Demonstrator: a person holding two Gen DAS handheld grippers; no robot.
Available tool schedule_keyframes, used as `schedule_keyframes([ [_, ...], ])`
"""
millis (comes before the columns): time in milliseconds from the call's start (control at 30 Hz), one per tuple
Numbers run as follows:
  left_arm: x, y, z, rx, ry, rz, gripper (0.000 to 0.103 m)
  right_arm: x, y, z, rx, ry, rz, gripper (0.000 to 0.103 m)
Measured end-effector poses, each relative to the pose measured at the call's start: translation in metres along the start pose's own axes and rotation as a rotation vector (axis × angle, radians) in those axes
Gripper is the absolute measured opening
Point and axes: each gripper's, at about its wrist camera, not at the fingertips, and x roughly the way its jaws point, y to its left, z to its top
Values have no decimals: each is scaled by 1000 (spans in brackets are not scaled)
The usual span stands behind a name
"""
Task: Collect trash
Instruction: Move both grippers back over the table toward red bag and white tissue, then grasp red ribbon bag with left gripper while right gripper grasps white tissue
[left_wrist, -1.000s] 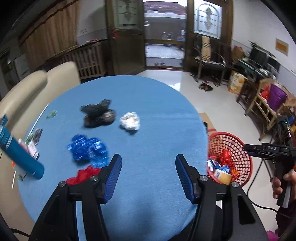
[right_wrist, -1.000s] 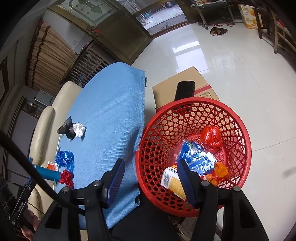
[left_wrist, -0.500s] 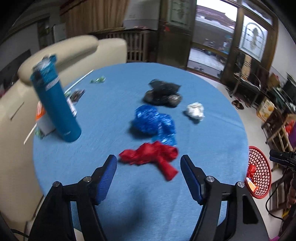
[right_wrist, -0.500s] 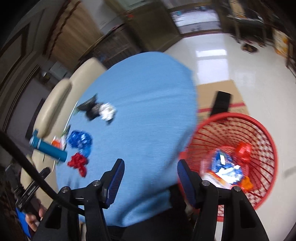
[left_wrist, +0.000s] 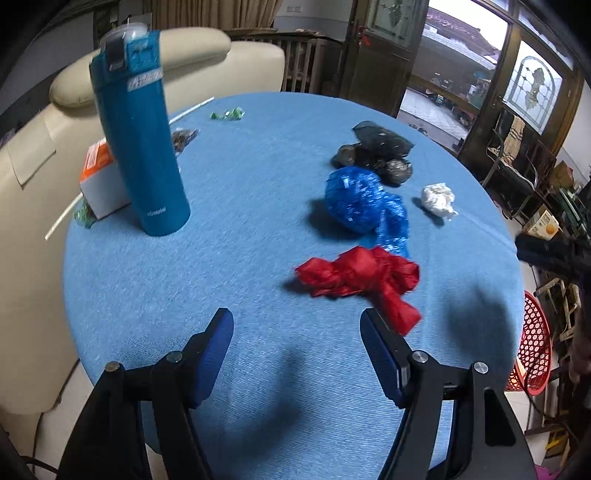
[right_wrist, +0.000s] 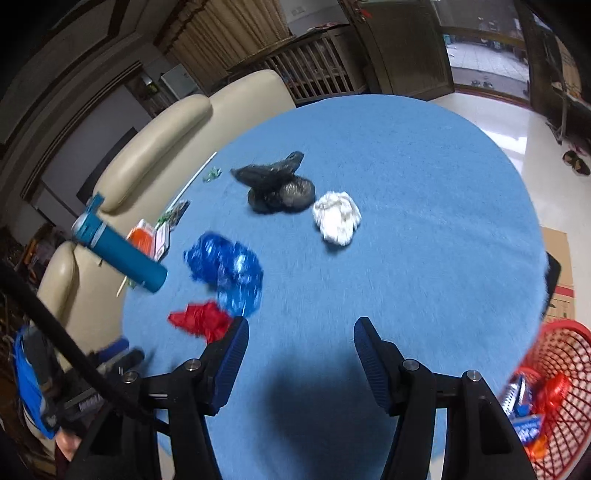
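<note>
1. Left gripper (left_wrist: 297, 328) was hanging over the near edge of the round blue table (left_wrist: 229, 266) with its jaws apart and nothing between them. They'd just been opening wider.
2. Right gripper (right_wrist: 301, 332) was also over the near edge, jaws parted and empty, touching nothing.
3. Closest trash to the left gripper was the red crumpled wrapper (left_wrist: 360, 278), lying flat near the table's near-right edge. Its long axis ran pretty much left to right in the left wrist view, with a tail end pointing down toward the right-hand finger (left_wrist: 380, 354).
4. Blue crinkly wrapper (left_wrist: 364, 206) sat just behind the red one, touching or nearly so.
5. Black bag wad (left_wrist: 375, 151) and white paper ball (left_wrist: 437, 199) were further toward the far-right edge.
6. Teal bottle (left_wrist: 138, 136) stood upright by the left edge.
7. Red basket (right_wrist: 554, 391) was on the floor off the right edge, already holding some wrappers.
</note>
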Motion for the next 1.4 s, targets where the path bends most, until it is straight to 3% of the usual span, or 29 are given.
schedule_keyframes([
  [200,17,8,5,-45,39,-50,72,39,-12,44,30,-18,-40,63],
  [367,26,2,17,-26,49,-87,72,76,-19,74,49,0,-63,63],
  [633,54,-30,41,141,66,-141,73,121,-22,95,70,43,-90,63],
  [833,75,-39,45,185,111,-236,73,143,-23,98,54,72,-142,60],
  [900,77,-42,42,203,107,-242,72,146,-22,98,32,58,-147,50],
  [967,77,-46,40,214,107,-247,72,147,-18,98,7,54,-147,46],
  [1067,73,-51,34,234,100,-255,54,144,-9,92,-45,36,-170,42],
  [1400,56,-63,12,283,17,-213,43,104,-3,48,-86,9,-119,42],
])
